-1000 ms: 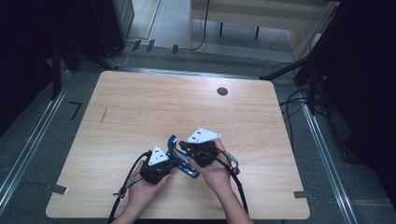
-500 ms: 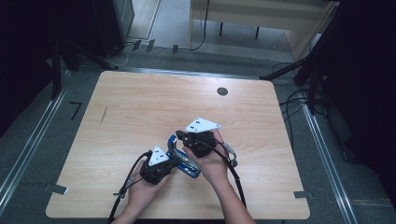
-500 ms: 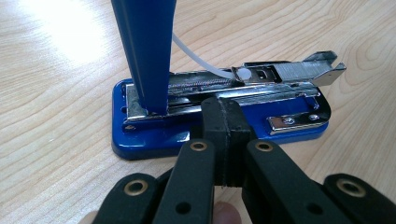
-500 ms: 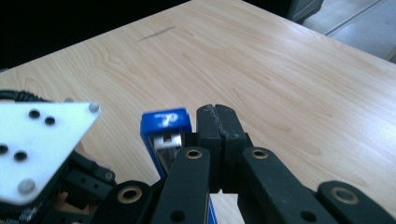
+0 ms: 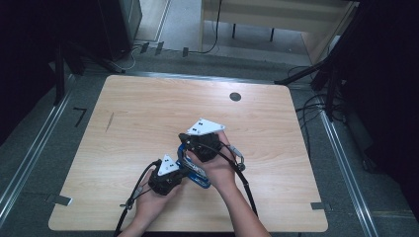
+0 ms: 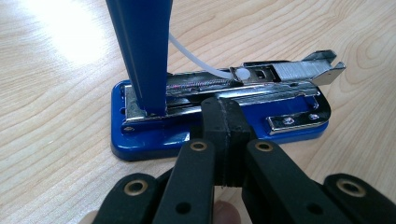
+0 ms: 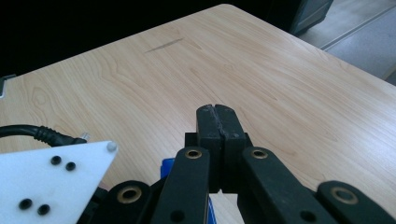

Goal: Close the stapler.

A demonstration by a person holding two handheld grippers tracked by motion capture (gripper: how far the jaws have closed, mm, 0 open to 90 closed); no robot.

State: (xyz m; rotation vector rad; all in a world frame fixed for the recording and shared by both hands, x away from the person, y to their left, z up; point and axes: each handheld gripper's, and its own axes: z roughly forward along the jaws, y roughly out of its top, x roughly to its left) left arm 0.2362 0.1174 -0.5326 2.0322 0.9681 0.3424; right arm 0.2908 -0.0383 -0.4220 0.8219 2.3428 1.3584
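Observation:
A blue stapler (image 5: 198, 177) lies open on the wooden table (image 5: 148, 108) near its front edge. Its blue lid (image 6: 140, 46) stands upright, and the metal magazine with a strip of staples (image 6: 299, 70) is bare. A white plastic strand (image 6: 196, 58) curves out of the magazine. My left gripper (image 6: 225, 109) is shut, its tips resting against the magazine's side. Shut as well, my right gripper (image 7: 217, 116) hovers above the stapler (image 7: 167, 167) with nothing showing between its jaws. In the high view the left gripper (image 5: 186, 171) and right gripper (image 5: 186, 146) sit close together over the stapler.
A black round grommet (image 5: 235, 97) sits near the table's far edge. A thin dark streak (image 5: 109, 122) marks the left part of the wood. Cables trail from both grippers toward the front edge. Metal rails (image 5: 29, 158) run along the floor on both sides.
The right gripper has shifted a little away from the person and to the left, above the stapler. The left gripper and the stapler's base have stayed put.

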